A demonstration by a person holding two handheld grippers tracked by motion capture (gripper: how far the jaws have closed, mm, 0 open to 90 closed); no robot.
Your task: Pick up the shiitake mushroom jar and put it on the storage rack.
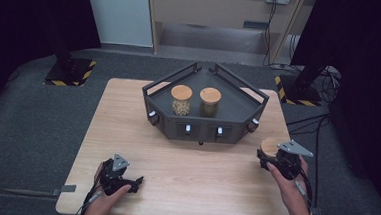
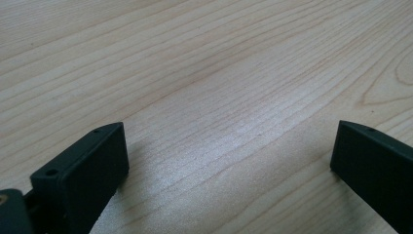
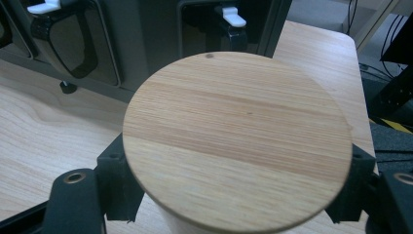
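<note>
The right gripper point(image 1: 270, 155) is clamped on a wooden-lidded jar point(image 3: 237, 136) just off the table point(image 1: 184, 182), so I'd carry it upright and slowly to the tray point(image 1: 238, 108) beside the two jars point(image 1: 195, 101), while the left gripper point(image 1: 133, 183) rests with jaws apart

so the jar point(image 3: 237, 141) in play is the one with the round wooden lid, light bamboo-looking grain with a couple of tiny dark specks on top. it's sitting upright, lid level and still on. the body under the lid is mostly hidden, just a pale bit of it peeks out below the rim in the right gripper view. it's clamped between the two black jaws of the right gripper point(image 1: 275, 155), one on each side just under the lid. in the high view it's over the table's right edge area, in front of the dark rack's right corner and apart from it.
</note>
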